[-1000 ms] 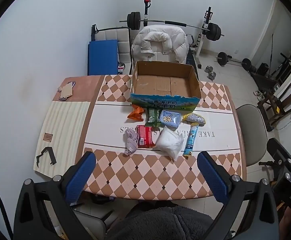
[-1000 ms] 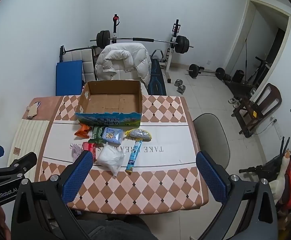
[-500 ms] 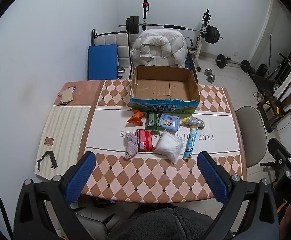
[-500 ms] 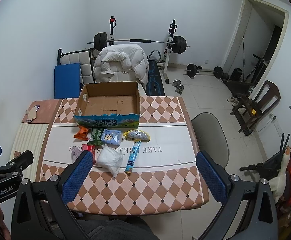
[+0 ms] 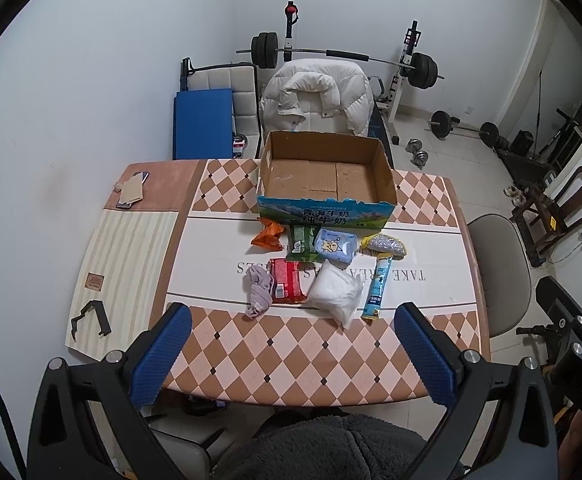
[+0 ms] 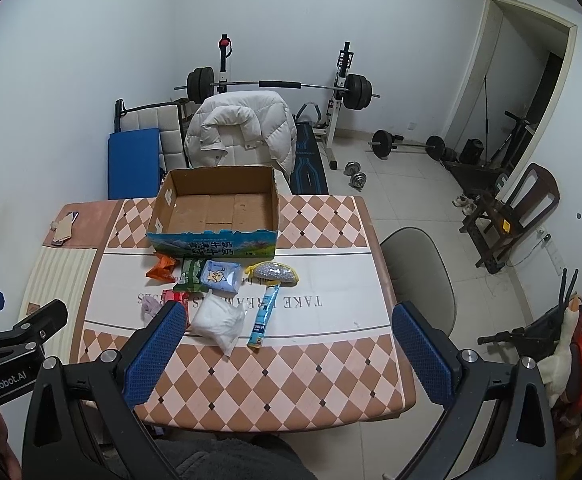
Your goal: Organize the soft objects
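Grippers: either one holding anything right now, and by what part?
Nothing held. Left gripper and right gripper are both open above the table; the box is empty.

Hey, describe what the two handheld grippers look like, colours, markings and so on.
Each gripper, left gripper and right gripper, has a black angular frame with silver screws and two blue textured finger pads. White lettering reads GenRobot.AI on the left gripper's black body. A dark grey fleecy garment shows below.
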The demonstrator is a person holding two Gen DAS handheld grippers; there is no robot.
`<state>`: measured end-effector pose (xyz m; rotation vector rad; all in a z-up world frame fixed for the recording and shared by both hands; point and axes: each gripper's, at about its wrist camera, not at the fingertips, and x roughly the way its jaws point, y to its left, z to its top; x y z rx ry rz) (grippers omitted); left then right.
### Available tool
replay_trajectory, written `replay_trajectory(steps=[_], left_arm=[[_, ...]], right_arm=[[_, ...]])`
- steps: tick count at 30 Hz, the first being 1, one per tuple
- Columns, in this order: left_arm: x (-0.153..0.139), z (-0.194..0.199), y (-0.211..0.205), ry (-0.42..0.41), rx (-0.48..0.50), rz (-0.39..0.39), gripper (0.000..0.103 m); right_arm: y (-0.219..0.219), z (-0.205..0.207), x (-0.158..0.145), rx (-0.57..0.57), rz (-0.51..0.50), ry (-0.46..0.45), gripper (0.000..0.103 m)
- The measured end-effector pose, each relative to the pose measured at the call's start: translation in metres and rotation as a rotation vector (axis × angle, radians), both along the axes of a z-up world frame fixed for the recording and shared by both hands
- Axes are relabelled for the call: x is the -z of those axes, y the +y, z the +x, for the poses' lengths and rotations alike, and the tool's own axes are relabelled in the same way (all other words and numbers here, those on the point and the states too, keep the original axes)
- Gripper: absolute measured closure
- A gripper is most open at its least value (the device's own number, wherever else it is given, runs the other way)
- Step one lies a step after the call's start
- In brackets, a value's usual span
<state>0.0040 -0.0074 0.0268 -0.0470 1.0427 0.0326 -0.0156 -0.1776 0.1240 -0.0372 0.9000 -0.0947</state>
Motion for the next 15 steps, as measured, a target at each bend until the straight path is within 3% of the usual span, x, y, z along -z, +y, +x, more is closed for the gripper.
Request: replay_trajectory(steps=[15], left_arm=[[-0.0002,-0.0001,0.0004,-0.001,0.0,-0.001,0.0]], right_arm=[[-0.0012,-0.0006,-0.0028,-0.003,0.0,-0.006,0.0]])
